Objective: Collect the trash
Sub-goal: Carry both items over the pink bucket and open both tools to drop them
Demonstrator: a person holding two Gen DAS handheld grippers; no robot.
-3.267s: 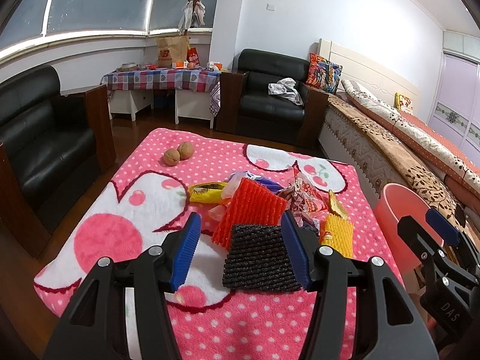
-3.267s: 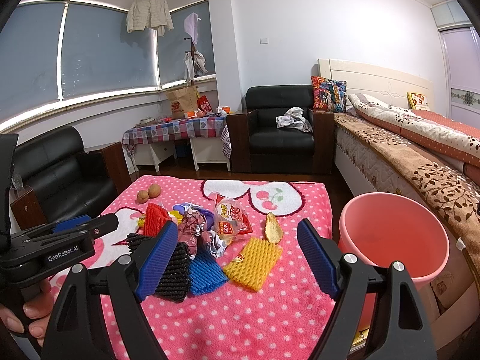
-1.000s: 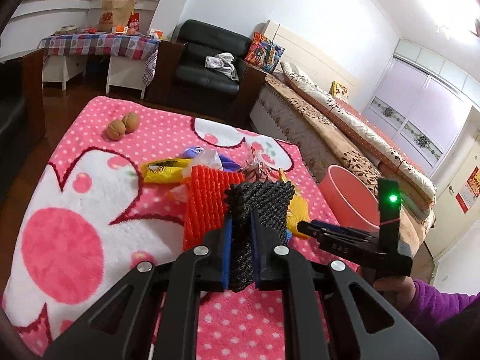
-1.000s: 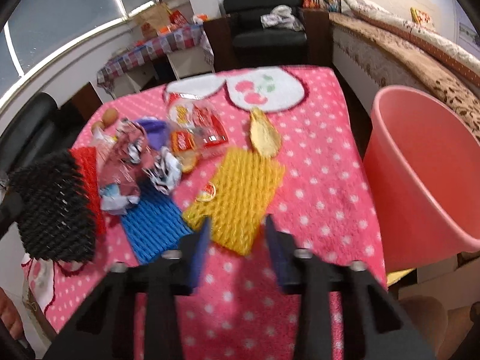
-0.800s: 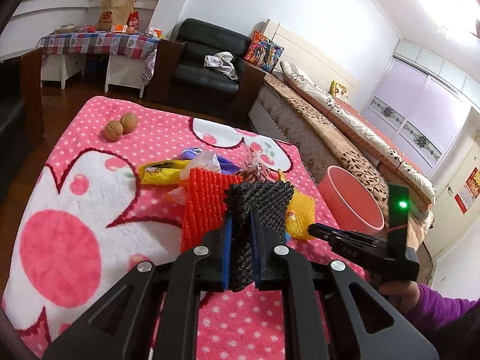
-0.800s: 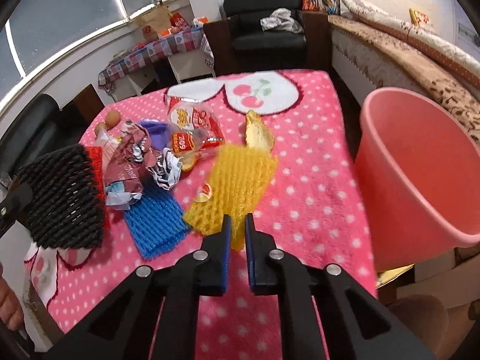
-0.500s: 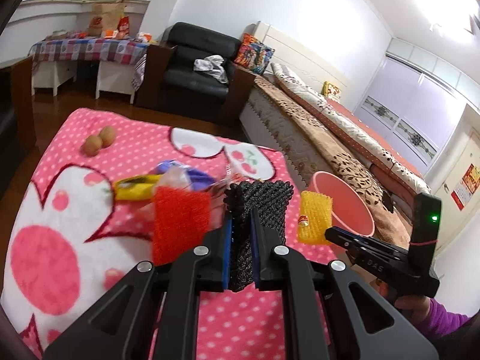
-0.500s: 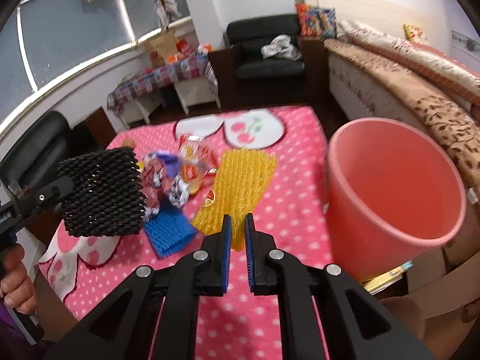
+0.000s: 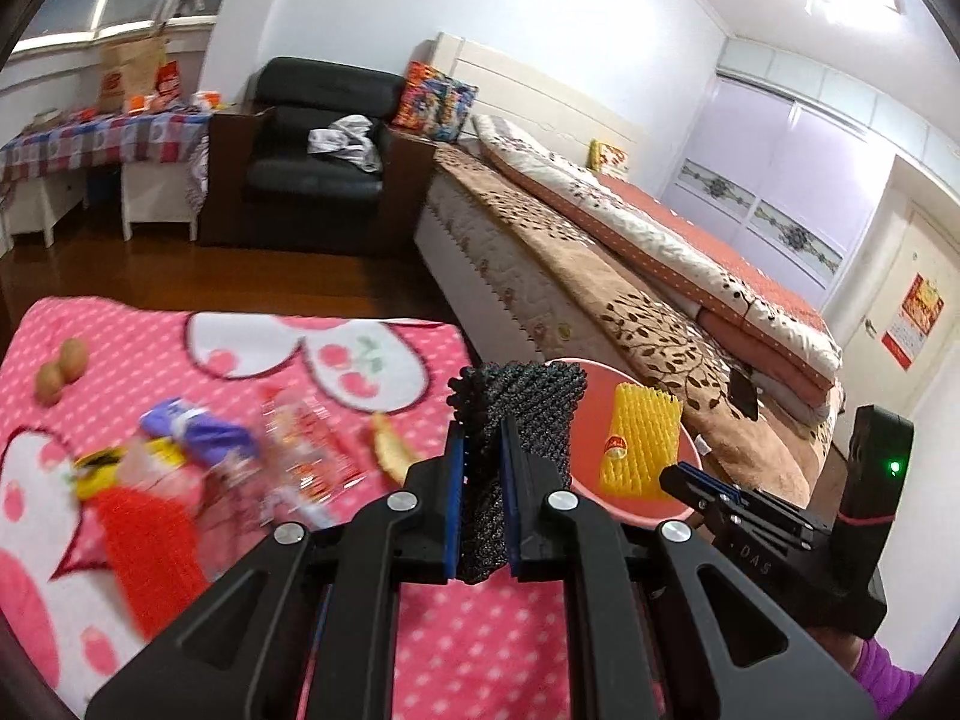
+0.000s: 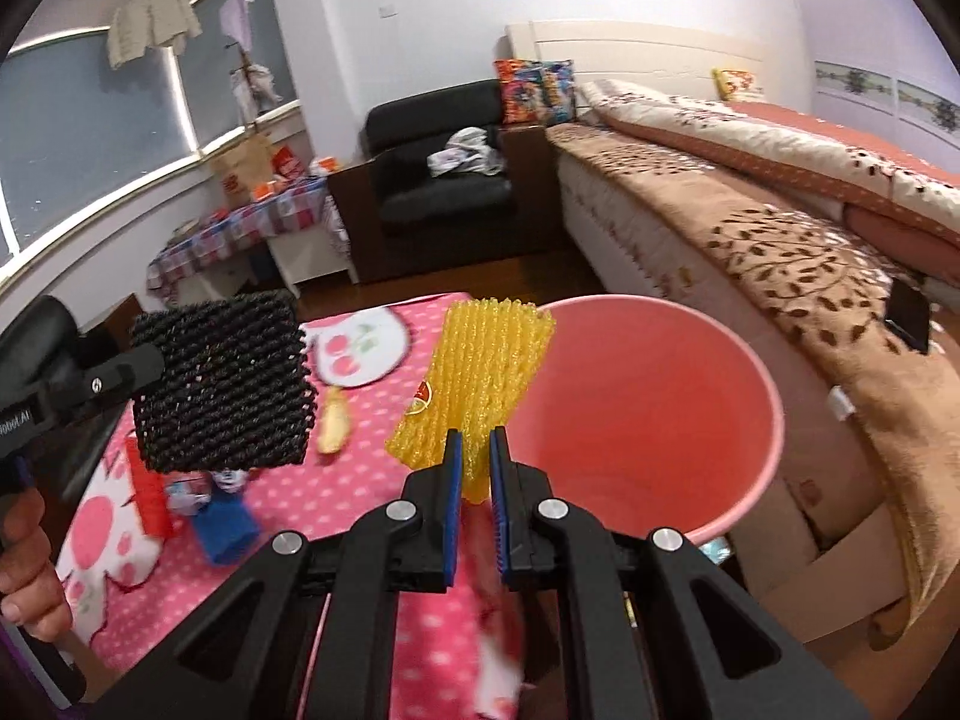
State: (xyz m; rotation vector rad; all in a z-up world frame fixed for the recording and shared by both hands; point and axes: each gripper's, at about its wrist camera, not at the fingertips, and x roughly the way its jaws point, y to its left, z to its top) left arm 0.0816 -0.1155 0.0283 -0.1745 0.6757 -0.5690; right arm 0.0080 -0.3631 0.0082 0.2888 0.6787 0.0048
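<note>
Yellow foam net clamped in right tool, over pink bucket rim.

Black foam net, yellow foam net with small red sticker, plain pink bucket. Pink blanket with white dots. Blue pads on black grippers.

So both foam nets are off the blanket now. Left gripper closed on the black net and lifted it, then swung toward the pink bucket. Right gripper started wide open, clamped the yellow net, and has carried it up to the bucket's rim. Red net got left behind on the blanket.
</note>
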